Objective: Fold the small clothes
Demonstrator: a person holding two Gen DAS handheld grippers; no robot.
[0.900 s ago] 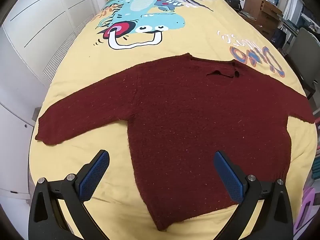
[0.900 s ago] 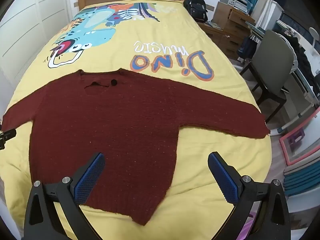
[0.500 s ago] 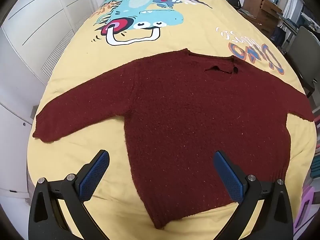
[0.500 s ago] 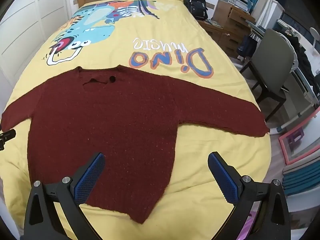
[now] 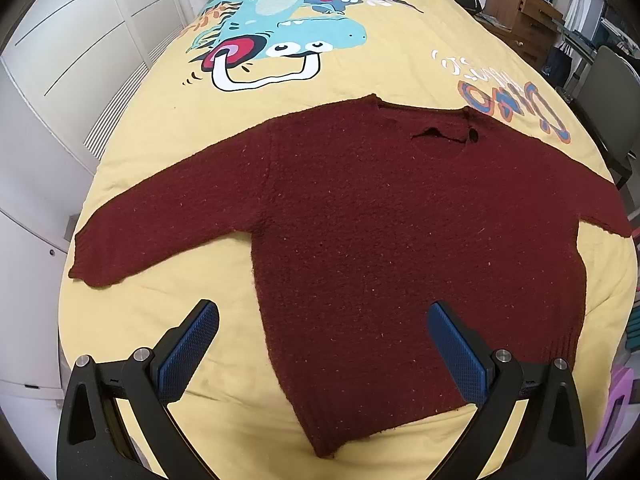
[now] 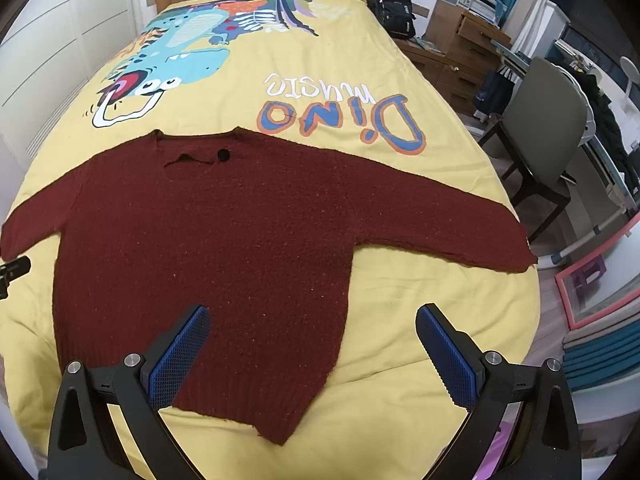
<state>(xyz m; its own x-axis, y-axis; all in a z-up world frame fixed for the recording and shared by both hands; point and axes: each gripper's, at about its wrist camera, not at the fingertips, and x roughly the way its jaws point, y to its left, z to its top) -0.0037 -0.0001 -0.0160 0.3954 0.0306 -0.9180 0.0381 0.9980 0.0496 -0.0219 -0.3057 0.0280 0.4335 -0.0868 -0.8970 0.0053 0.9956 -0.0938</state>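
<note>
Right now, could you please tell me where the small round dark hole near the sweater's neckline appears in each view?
Left wrist view: small round dark hole, upper right of centre.
Right wrist view: the hole, upper left of centre.
Shared landmark: the blue-and-orange "Dino" lettering on the yellow bedspread.

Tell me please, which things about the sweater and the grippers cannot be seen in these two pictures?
- Right sleeve cuff of the sweater: left wrist view, lost at the fisheye rim.
- Left cuff: right wrist view, cut off by the picture's left edge.
- Underside of the sweater: hidden against the bedspread in both views.
- Left gripper and right gripper: both open; whether they touch the bed cannot be told.
</note>
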